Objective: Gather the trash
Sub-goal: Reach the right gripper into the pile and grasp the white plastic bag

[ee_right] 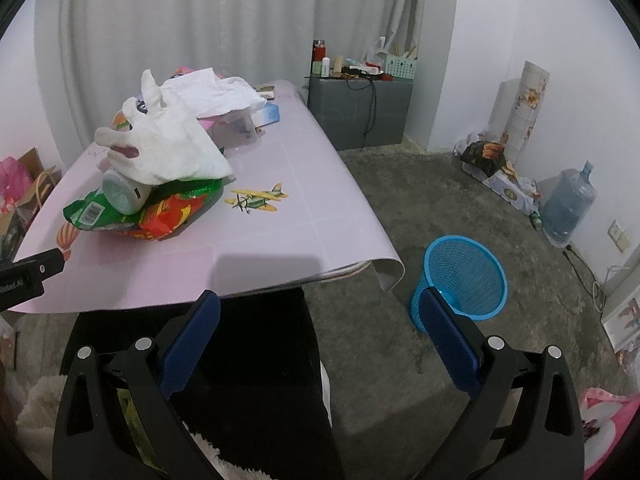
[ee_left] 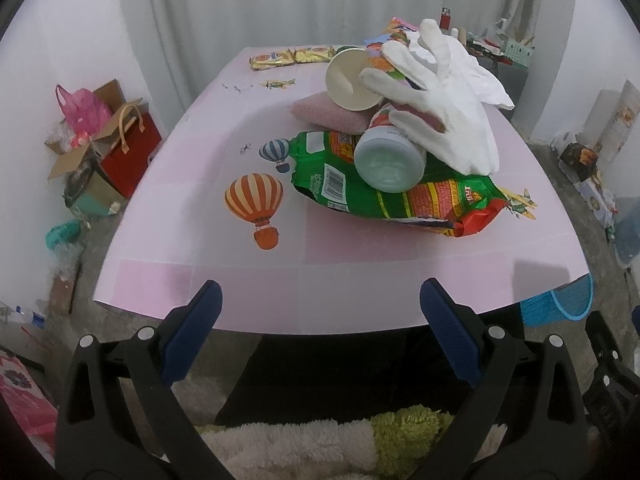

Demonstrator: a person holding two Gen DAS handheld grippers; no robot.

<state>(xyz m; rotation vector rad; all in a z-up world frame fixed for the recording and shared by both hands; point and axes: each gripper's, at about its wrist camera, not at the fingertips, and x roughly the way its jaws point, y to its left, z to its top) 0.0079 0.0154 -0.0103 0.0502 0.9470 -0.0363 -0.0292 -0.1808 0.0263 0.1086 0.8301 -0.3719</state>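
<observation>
A trash pile sits on the pink table (ee_left: pixel 320 280): a green and red snack bag (ee_left: pixel 380 196), a small bottle (ee_left: pixel 390 160) lying on it, a paper cup (ee_left: pixel 350 80) on its side, a white glove (ee_left: pixel 444 108) draped on top, and a pink sponge (ee_left: pixel 328 114). The right wrist view shows the same bag (ee_right: pixel 132 216), bottle (ee_right: pixel 122 194) and glove (ee_right: pixel 168 148). My left gripper (ee_left: pixel 320 312) is open and empty at the table's near edge. My right gripper (ee_right: pixel 320 320) is open and empty, off the table's near right corner. A blue mesh bin (ee_right: pixel 460 280) stands on the floor to the right.
Yellow snack wrappers (ee_left: pixel 292 56) lie at the table's far end, white cloth (ee_right: pixel 216 96) and a clear container (ee_right: pixel 240 132) at the far right. Bags and boxes (ee_left: pixel 100 148) crowd the floor at left. A grey cabinet (ee_right: pixel 360 112) and water jug (ee_right: pixel 568 204) stand along the walls.
</observation>
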